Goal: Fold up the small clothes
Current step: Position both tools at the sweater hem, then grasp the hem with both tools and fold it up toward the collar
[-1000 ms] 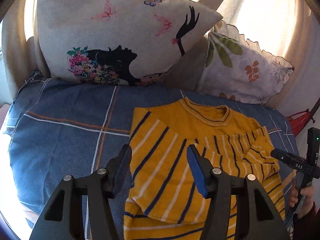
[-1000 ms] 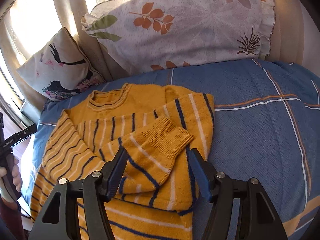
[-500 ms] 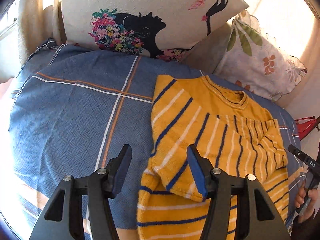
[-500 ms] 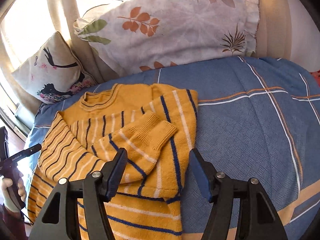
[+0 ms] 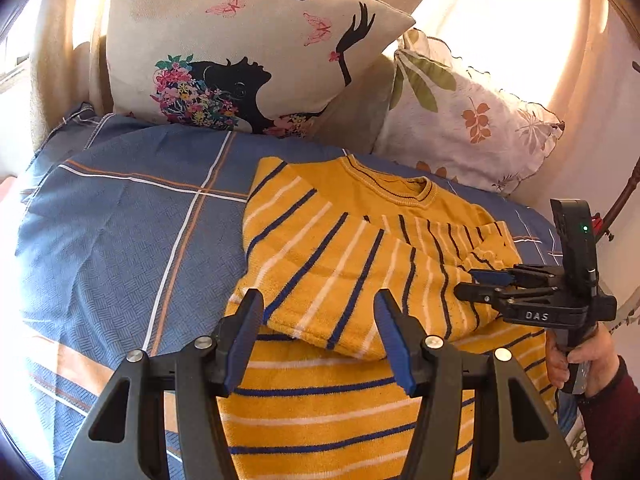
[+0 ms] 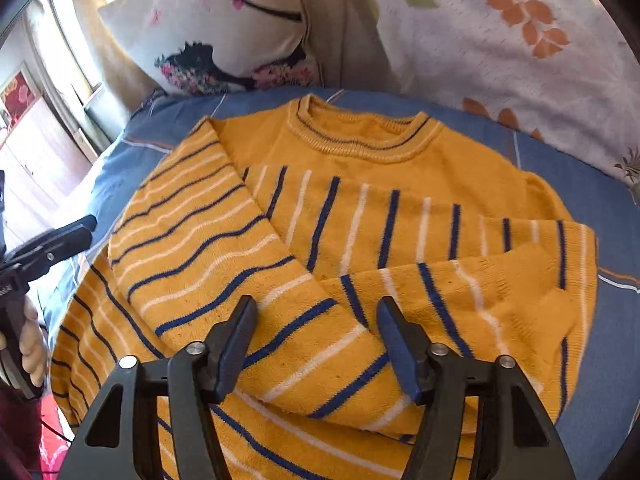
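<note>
- While both hands hover over the bed, one yellow striped sweater [image 6: 360, 240] lies flat on the blue checked cover [image 5: 120, 240], collar toward the pillows, both sleeves folded across its chest.
- Two pillows lean at the head: one with a black silhouette and butterflies [image 5: 240, 60], one with a leaf print [image 5: 472, 120].
- Two grippers are in play. The left gripper [image 5: 318, 332] has its jaws apart over the folded left sleeve's edge, pads clear of the knit.
- The right gripper [image 6: 316, 336] hangs over the crossed sleeves; its jaws are closing, with sleeve cloth lying below the gap, and I see no pad pressing on it.
- One hand [image 5: 576, 364] in a dark red sleeve grips the right handle.
- Against a second ago, the right gripper has swung from the sweater's right edge to over its middle and rolled; the left has shifted slightly; the sweater lies as before.
</note>
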